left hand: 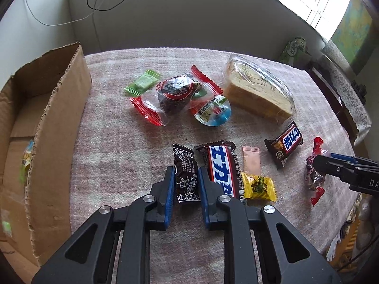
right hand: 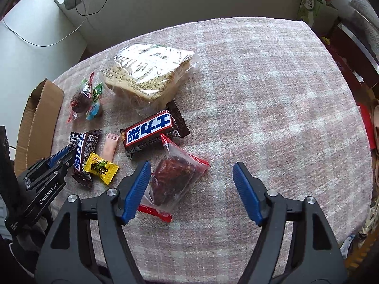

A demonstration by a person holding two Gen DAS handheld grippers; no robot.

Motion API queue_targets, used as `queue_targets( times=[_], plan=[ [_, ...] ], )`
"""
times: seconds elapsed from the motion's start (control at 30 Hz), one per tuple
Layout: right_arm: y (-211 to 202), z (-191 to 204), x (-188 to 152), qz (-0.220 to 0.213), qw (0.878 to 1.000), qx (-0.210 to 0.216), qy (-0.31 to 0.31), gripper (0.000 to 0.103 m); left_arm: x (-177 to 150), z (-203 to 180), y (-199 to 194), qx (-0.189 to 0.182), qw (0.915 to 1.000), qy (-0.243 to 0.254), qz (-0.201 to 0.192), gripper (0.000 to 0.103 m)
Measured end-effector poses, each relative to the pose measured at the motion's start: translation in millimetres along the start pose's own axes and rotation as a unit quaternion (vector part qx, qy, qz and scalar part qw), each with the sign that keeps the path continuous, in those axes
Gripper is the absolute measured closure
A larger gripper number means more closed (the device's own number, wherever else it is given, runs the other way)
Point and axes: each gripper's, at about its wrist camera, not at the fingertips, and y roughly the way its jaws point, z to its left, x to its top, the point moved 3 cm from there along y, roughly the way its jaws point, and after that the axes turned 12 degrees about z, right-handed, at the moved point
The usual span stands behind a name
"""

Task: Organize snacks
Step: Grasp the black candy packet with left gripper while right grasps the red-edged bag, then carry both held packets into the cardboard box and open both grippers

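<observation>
Snacks lie on a pink checked cloth point(left hand: 132, 142). My left gripper point(left hand: 186, 172) has its blue pads on either side of a small dark brown snack packet point(left hand: 186, 175) and looks shut on it, with the packet resting on the cloth. A Snickers bar point(left hand: 221, 170) lies just to its right, then a yellow candy point(left hand: 259, 185) and a pink sachet point(left hand: 251, 159). My right gripper point(right hand: 191, 168) is open, over a clear red-edged packet of dark snack point(right hand: 175, 179), which lies by its left finger. A second Snickers bar point(right hand: 151, 132) lies beyond it.
An open cardboard box point(left hand: 56, 123) stands at the left with a few packets inside. Farther back lie a bagged bread loaf point(left hand: 258, 92), a red-edged dark cake packet point(left hand: 175, 94), a jelly cup point(left hand: 213, 113) and a green candy point(left hand: 142, 82). The cloth's right half point(right hand: 272, 106) holds nothing.
</observation>
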Motion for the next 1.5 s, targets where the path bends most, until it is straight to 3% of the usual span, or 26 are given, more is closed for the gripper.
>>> queue_targets(
  times=[0.17,0.23,0.27,0.3,0.33,0.43,0.5,1.03,1.17,1.5],
  plan=[
    [13,8,-4,0.024,1.000,0.010,-0.003,0.031,-3,3,-2,-0.001,1.0000,-0.001,-0.001,0.085],
    [16,12,-6,0.029,0.999,0.009,-0.012,0.049,-6,6,-4,-0.002,1.0000,-0.001,-0.003,0.085],
    [15,17,-8,0.024,0.999,-0.001,-0.023,0.052,-6,6,-5,-0.002,1.0000,0.000,-0.004,0.085],
    [16,20,-10,0.026,0.999,-0.001,-0.033,0.067,-7,5,-5,-0.002,1.0000,0.000,-0.004,0.085],
    [15,21,-11,0.024,0.999,-0.003,-0.038,0.070,-8,5,-5,-0.003,1.0000,0.001,-0.005,0.086],
    [14,19,-12,0.022,0.999,0.004,-0.035,0.070,-9,6,-6,-0.010,0.9999,-0.007,-0.008,0.087],
    [10,16,-12,0.019,0.999,0.009,-0.029,0.070,-10,9,-7,-0.016,0.9997,-0.016,-0.008,0.094],
    [-22,8,-10,-0.011,0.999,0.017,-0.033,0.070,-11,13,-36,-0.040,0.9983,-0.034,-0.027,0.094],
    [-36,21,-5,-0.024,0.998,0.022,-0.051,0.070,-11,16,-56,-0.040,0.9977,-0.034,-0.042,0.094],
    [-50,98,17,-0.044,0.990,0.056,-0.123,0.070,-18,59,-102,-0.024,0.9939,-0.083,-0.069,0.094]
  ],
)
